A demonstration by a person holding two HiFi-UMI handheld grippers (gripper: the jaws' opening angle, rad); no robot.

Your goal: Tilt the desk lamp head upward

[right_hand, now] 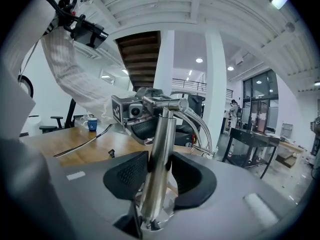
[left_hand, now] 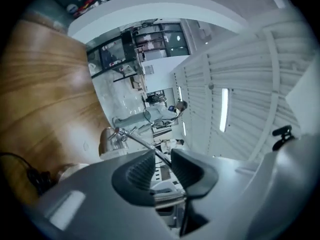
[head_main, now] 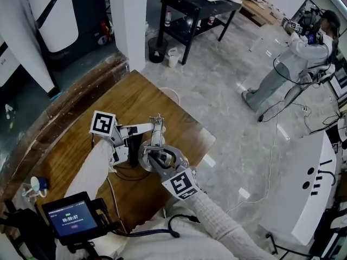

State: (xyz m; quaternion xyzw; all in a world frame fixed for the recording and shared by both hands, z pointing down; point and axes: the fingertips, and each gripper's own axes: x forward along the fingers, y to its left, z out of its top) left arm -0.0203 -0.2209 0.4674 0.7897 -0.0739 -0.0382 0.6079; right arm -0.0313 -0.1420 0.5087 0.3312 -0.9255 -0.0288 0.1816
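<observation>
A metal desk lamp (head_main: 156, 137) stands on the round wooden table (head_main: 70, 145). My right gripper (head_main: 158, 158) is shut on its upright steel post (right_hand: 159, 149), which runs straight up between the pads. The lamp's top crossbar (right_hand: 165, 104) and curved tubes (right_hand: 200, 129) sit above that grip. My left gripper (head_main: 142, 130) reaches in level from the left at the lamp's top. In the left gripper view a thin lamp arm (left_hand: 145, 145) crosses just beyond the left gripper's (left_hand: 162, 166) fingertips, with a gap showing beside it; the domed lamp head (left_hand: 110, 140) lies to the left.
A phone on a mount (head_main: 70, 219) shows a timer at the table's near edge. A small blue cup (head_main: 39, 184) and a black cable (head_main: 116, 191) lie at the left. Beyond the table are a white pillar (head_main: 127, 20), a black bench (head_main: 195, 7) and a standing person (head_main: 293, 64).
</observation>
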